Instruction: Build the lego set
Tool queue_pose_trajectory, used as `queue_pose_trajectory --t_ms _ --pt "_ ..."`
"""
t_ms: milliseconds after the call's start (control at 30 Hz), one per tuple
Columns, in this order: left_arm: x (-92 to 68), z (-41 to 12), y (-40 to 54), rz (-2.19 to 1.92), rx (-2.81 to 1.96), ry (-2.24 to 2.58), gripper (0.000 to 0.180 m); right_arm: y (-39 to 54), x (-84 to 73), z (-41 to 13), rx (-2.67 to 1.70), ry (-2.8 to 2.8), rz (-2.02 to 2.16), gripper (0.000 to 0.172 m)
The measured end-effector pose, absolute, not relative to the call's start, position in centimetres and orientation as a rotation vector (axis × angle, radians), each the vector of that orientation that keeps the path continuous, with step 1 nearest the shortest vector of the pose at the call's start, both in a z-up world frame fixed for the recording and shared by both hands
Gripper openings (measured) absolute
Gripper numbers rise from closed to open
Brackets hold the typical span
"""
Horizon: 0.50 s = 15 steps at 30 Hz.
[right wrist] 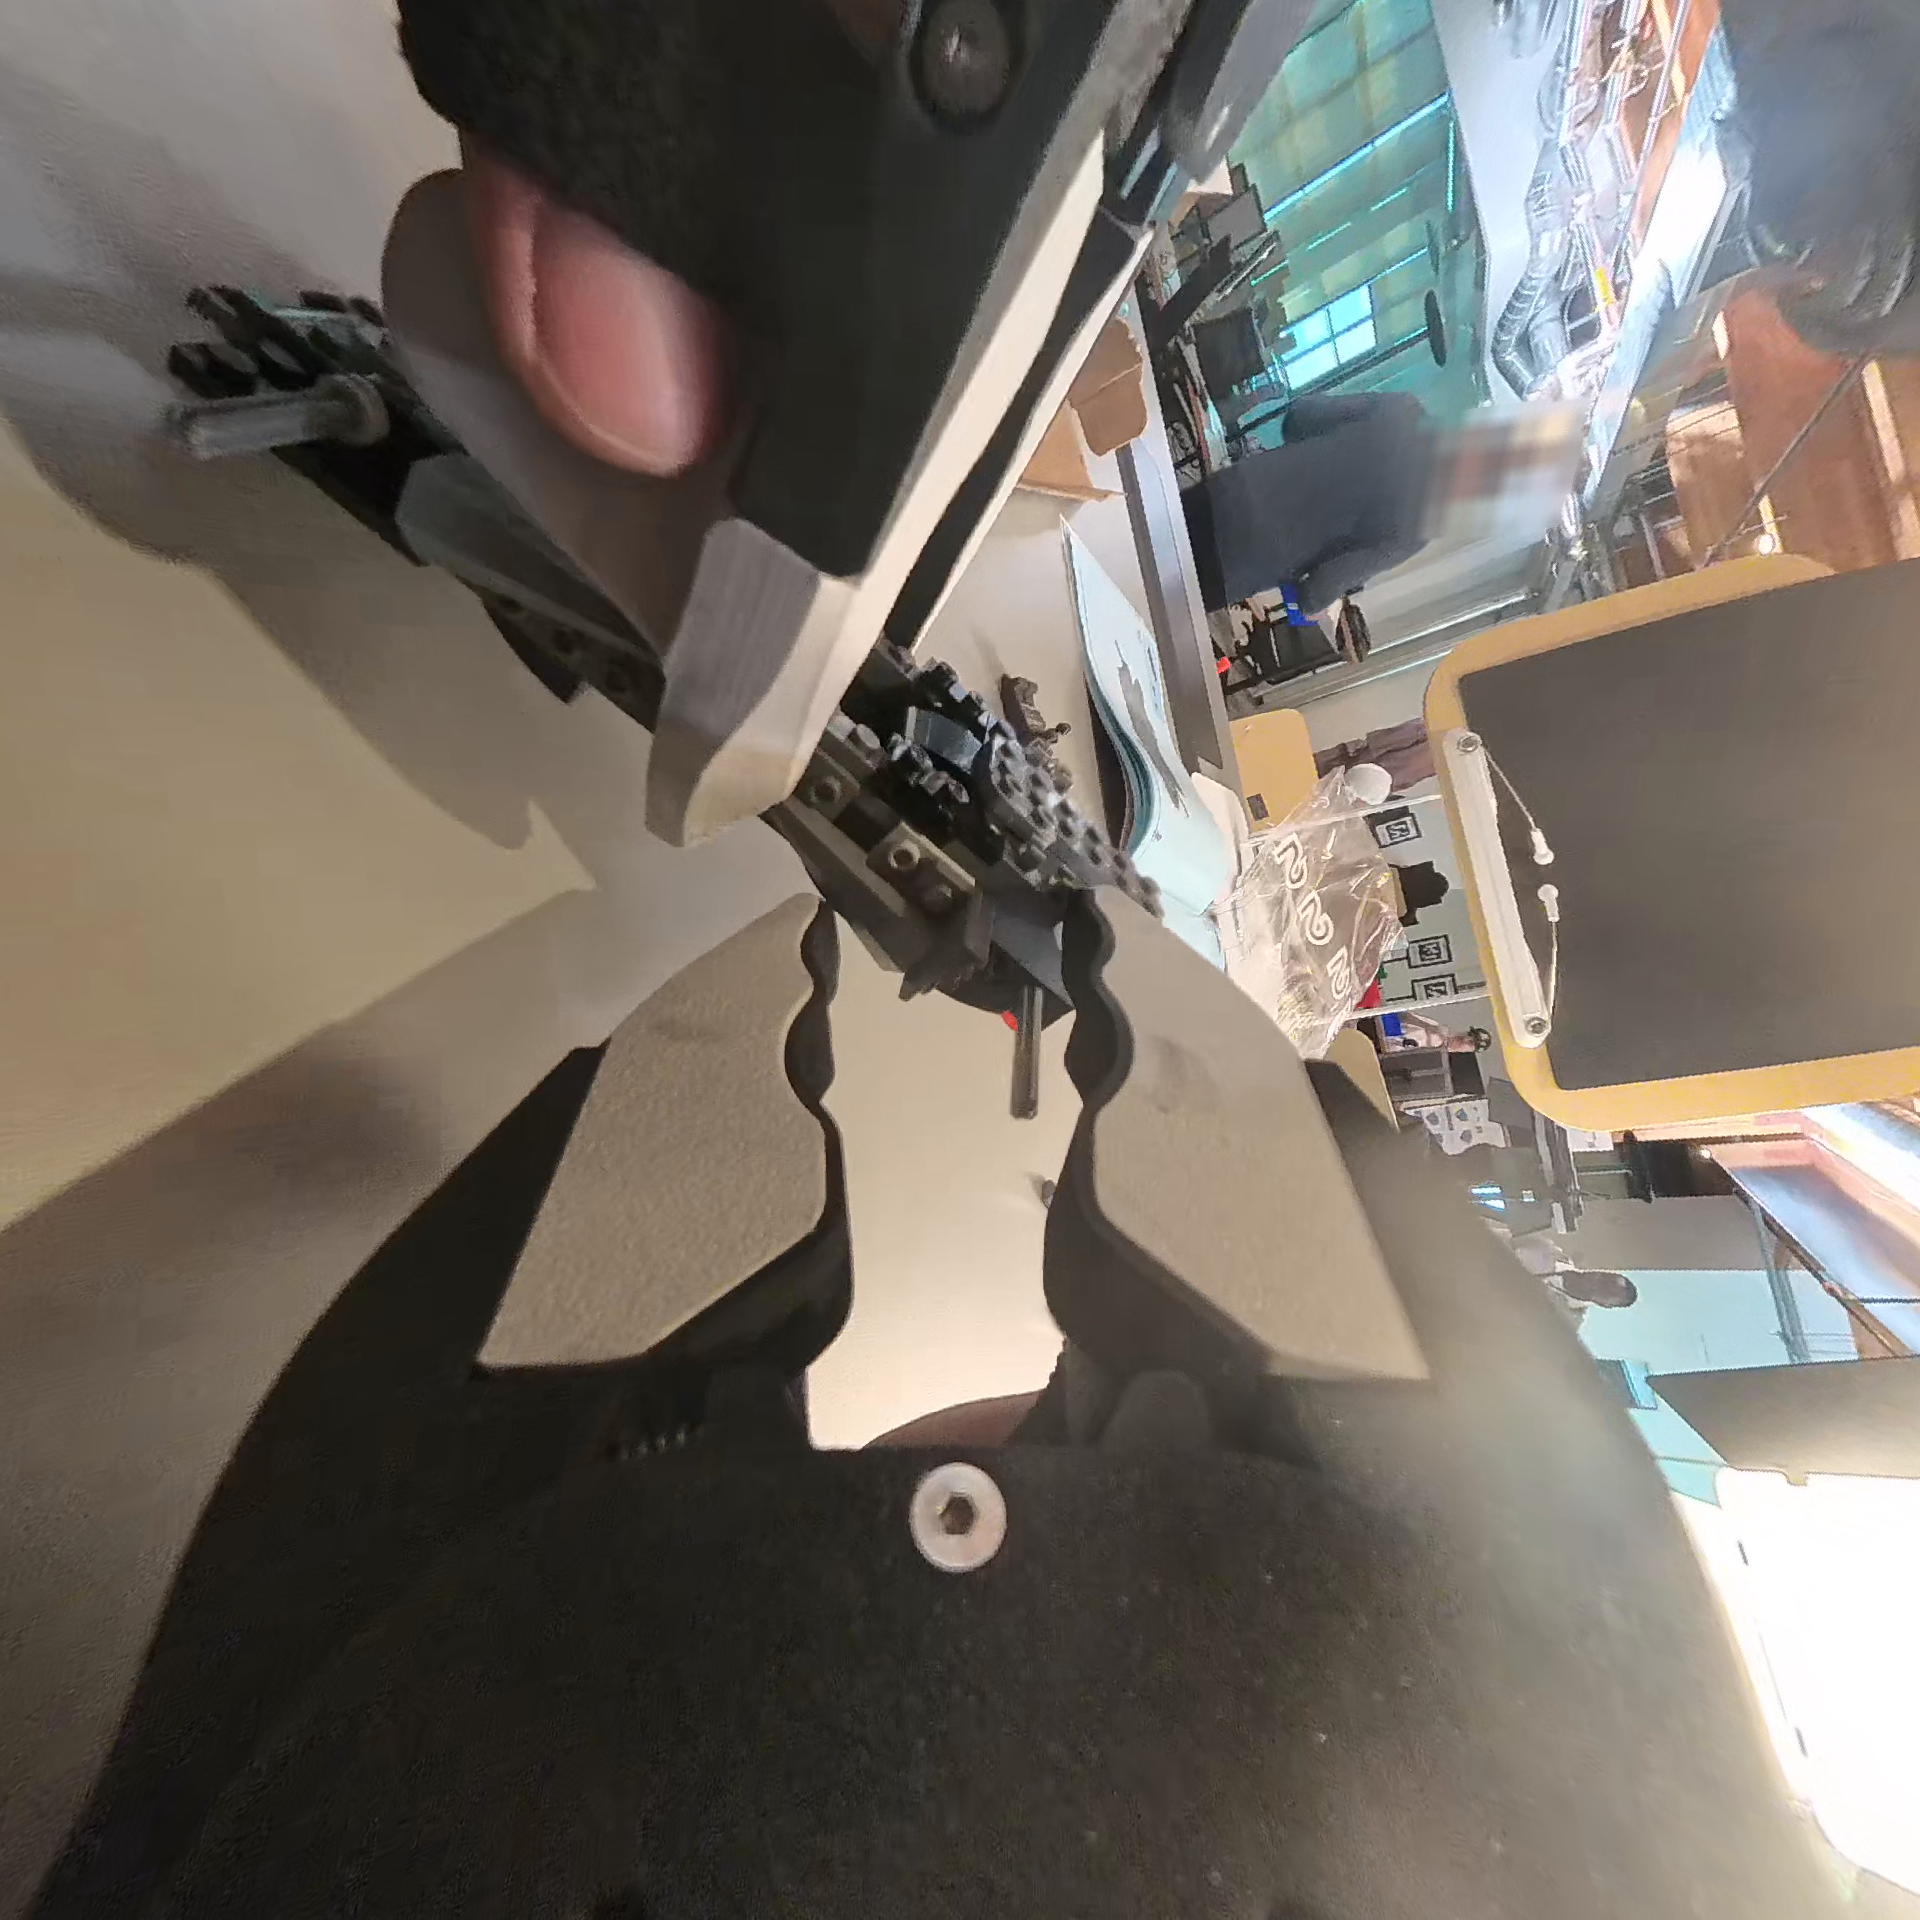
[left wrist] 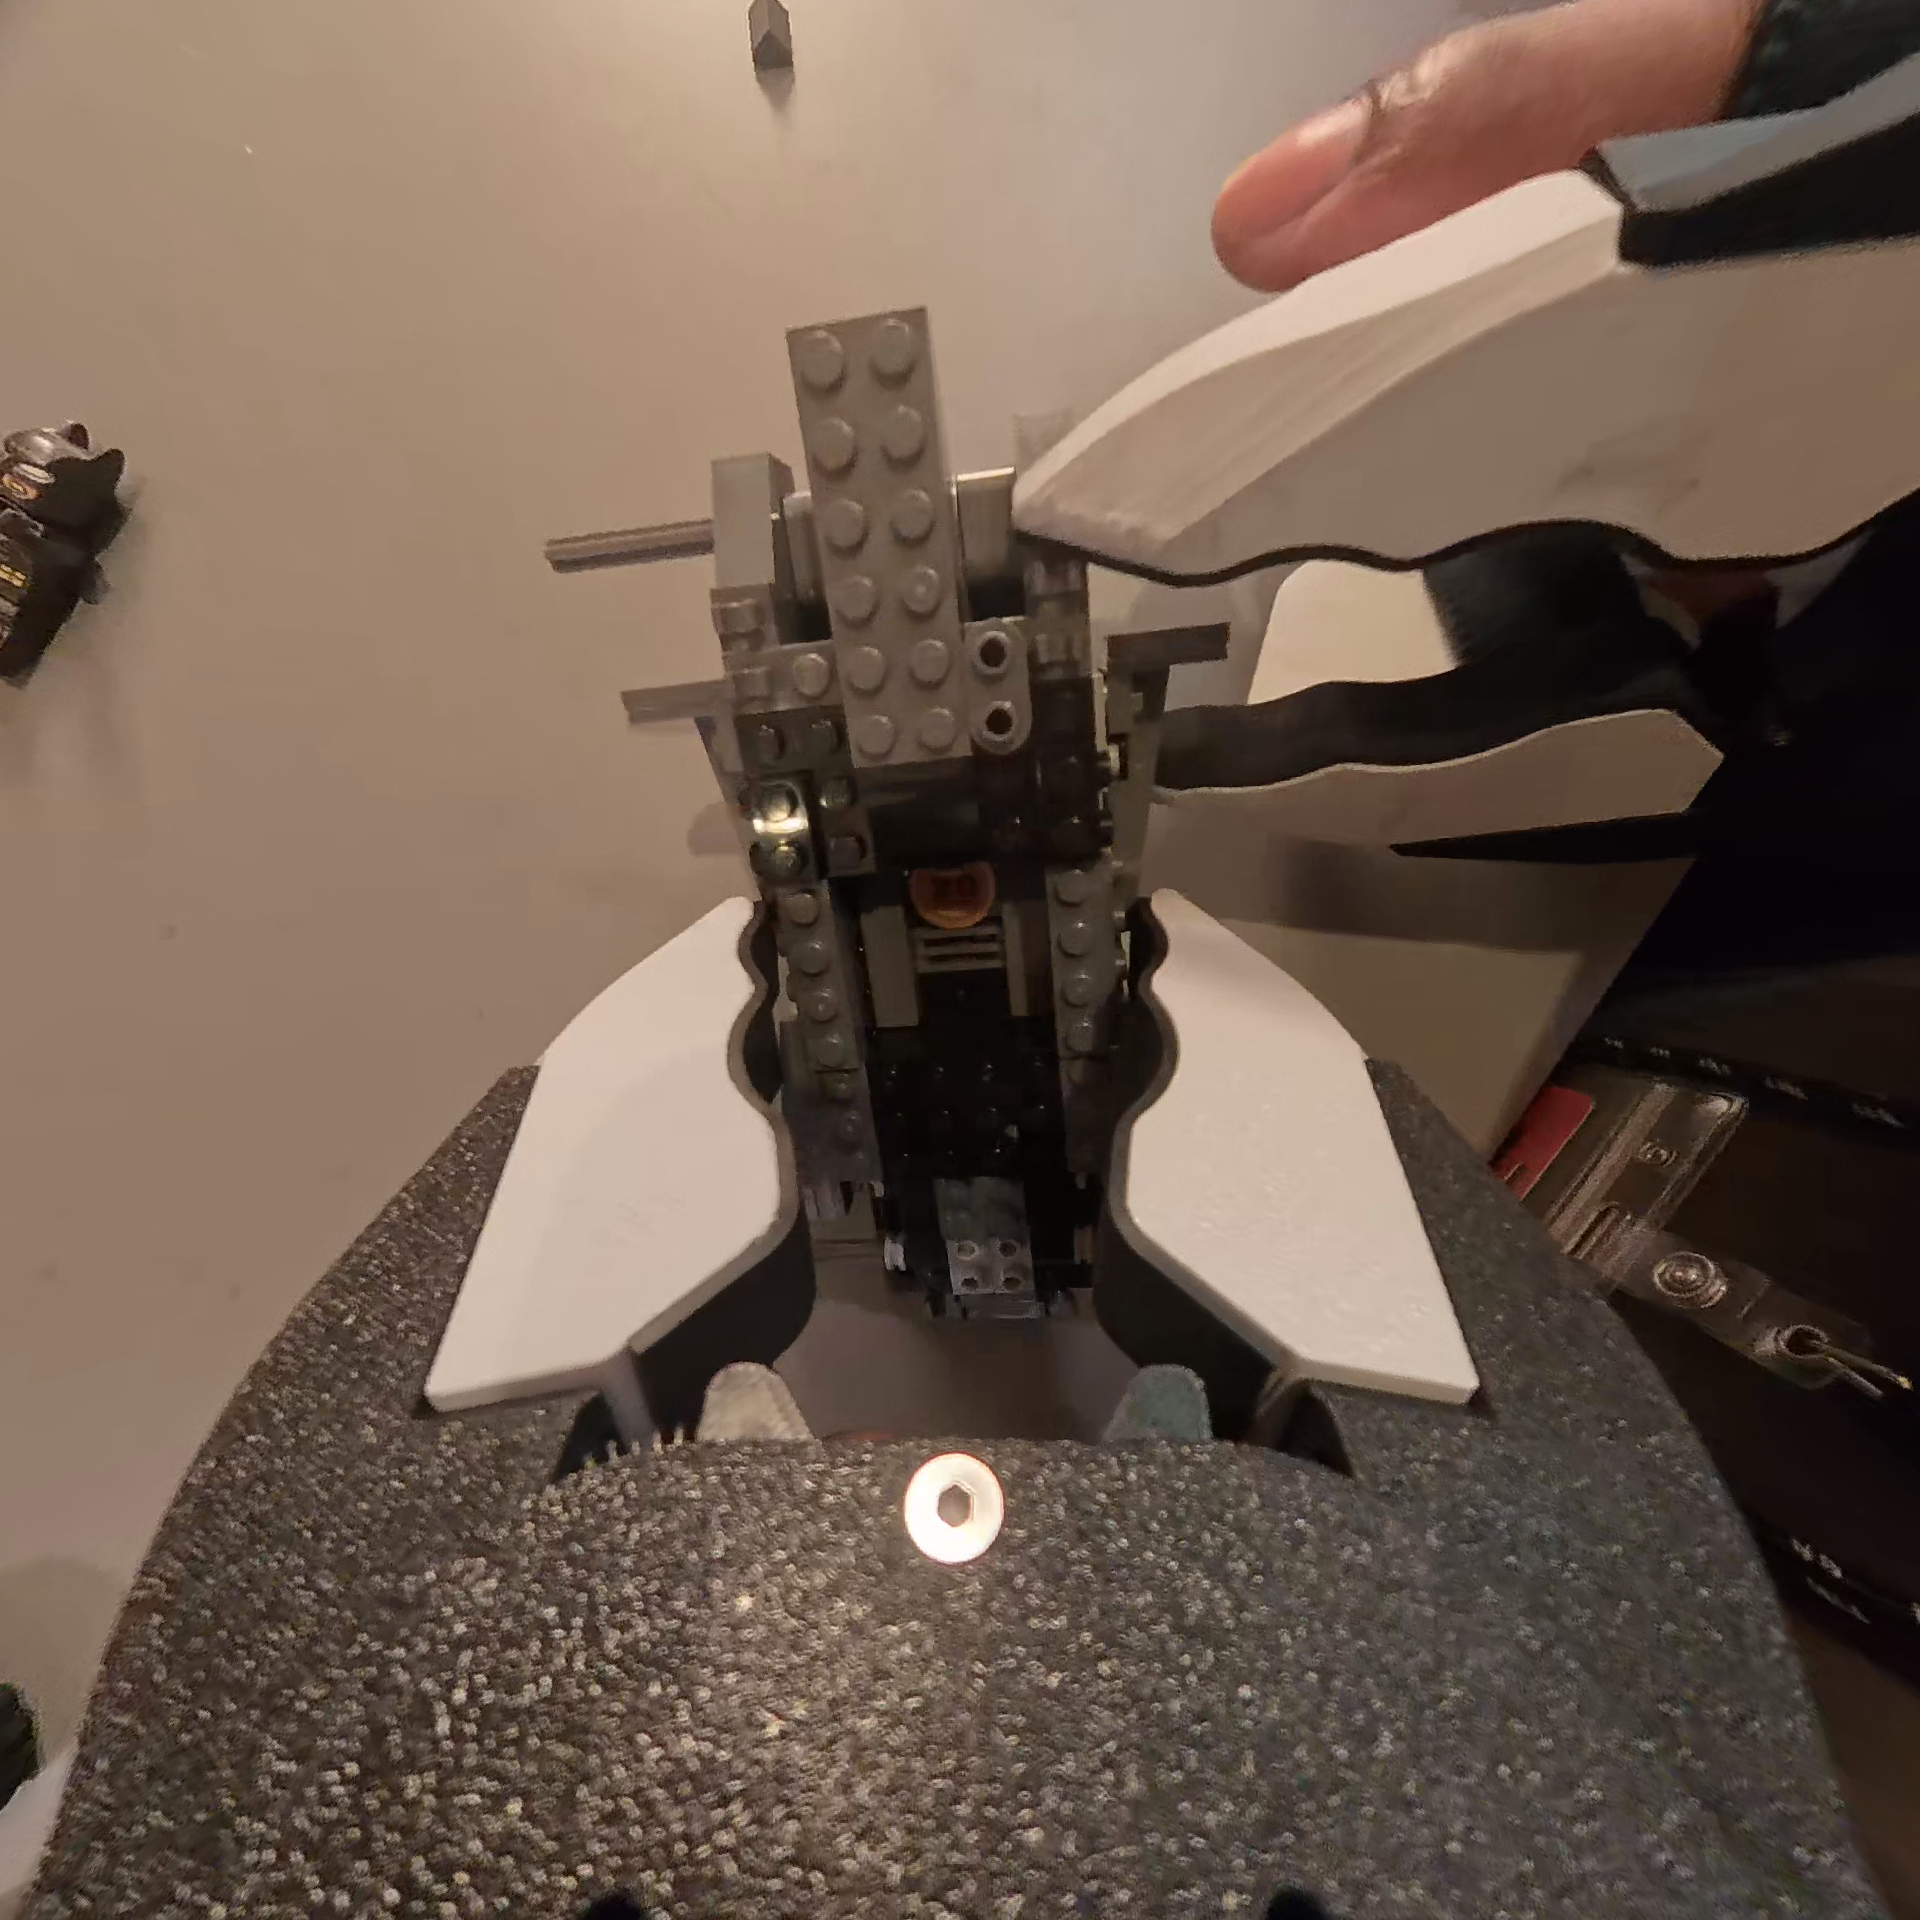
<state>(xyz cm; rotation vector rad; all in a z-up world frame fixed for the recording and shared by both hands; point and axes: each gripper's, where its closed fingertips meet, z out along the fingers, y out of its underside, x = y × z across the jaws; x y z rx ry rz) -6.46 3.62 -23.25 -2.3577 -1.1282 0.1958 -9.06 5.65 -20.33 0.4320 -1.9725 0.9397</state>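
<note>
Roughly level: long grey-and-black toy-brick model with studded plates and thin axle rods (left wrist: 904, 790), lifted clear of the pale beige tabletop (left wrist: 312, 312), spanned between both tools
Left gripper (left wrist: 951, 997): white fingers with wavy black pads (left wrist: 756, 997) closed on the model's near half, one pad against each long studded side; body clamped so the far end stays exposed for work
Right gripper (right wrist: 945, 971): part-open, tips around the model's far end; one pad (right wrist: 1091, 977) touching a dark piece beside a hanging axle rod, the other pad's contact not clear, so grip uncertain
Approach: from the side in the left wrist view, crossing the left tool at an angle, probably for access to the free end
Nearby: small black toy figure (left wrist: 52, 540) and tiny dark brick (left wrist: 771, 36) lying well apart on the tabletop; clear crinkled plastic bag (right wrist: 1340, 894) beyond
</note>
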Motion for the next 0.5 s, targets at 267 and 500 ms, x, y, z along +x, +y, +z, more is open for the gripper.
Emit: queue_pose_trajectory --t_ms 267,500 --pt "-6.3 -23.5 3.7 0.198 -2.374 -1.119 0.068 5.7 -9.0 -20.3 0.424 -1.966 0.946 0.047" --pt "-6.6 -23.8 3.5 0.287 -2.393 -1.115 0.069 5.5 -9.0 -19.3 0.400 -1.945 0.992 0.043"
